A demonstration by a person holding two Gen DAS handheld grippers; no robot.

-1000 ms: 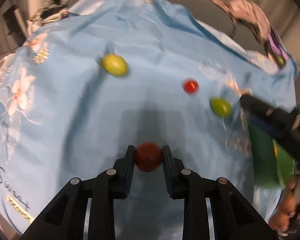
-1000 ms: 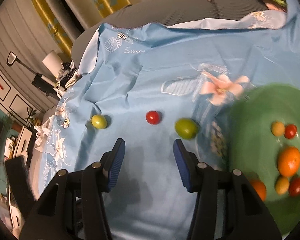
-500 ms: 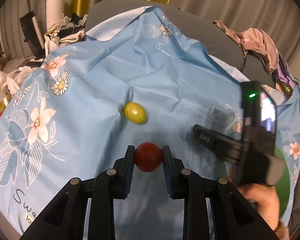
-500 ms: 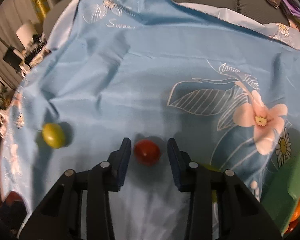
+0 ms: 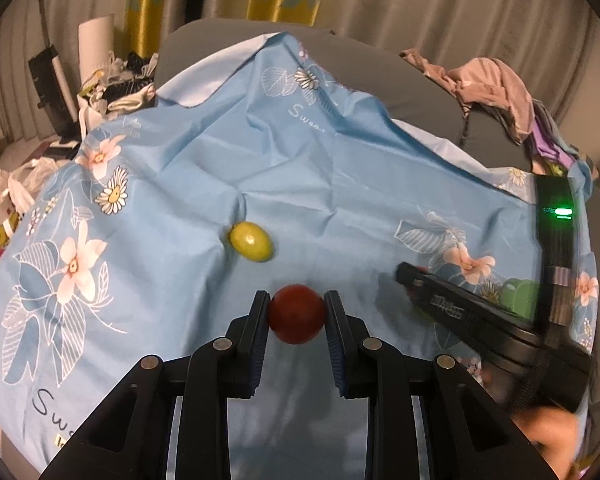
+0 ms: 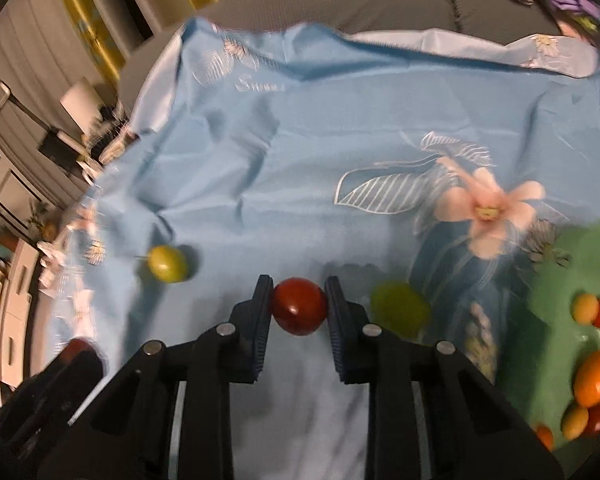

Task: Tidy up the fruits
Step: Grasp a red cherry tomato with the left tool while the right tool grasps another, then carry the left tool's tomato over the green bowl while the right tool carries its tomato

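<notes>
My left gripper point(image 5: 297, 314) is shut on a red tomato point(image 5: 297, 313) and holds it above the blue flowered cloth point(image 5: 340, 184). My right gripper point(image 6: 299, 307) is shut on a second red tomato point(image 6: 299, 306); it shows in the left wrist view point(image 5: 404, 274) as a dark tool at the right. A yellow-green fruit point(image 5: 251, 241) lies on the cloth ahead of the left gripper, and it shows in the right wrist view point(image 6: 167, 264). Another green fruit point(image 6: 398, 309) lies just right of the right gripper. The green plate point(image 6: 556, 320) at the right holds several small fruits.
The cloth covers a grey couch point(image 5: 228, 36). A pile of clothes point(image 5: 496, 88) lies at the back right. A white lamp and clutter point(image 5: 96, 60) stand beyond the cloth's left edge. The left gripper's body point(image 6: 48, 392) shows at the lower left of the right wrist view.
My right gripper has closed on the red tomato that lay between its fingers. My left gripper has kept its tomato and its view has swung up and back.
</notes>
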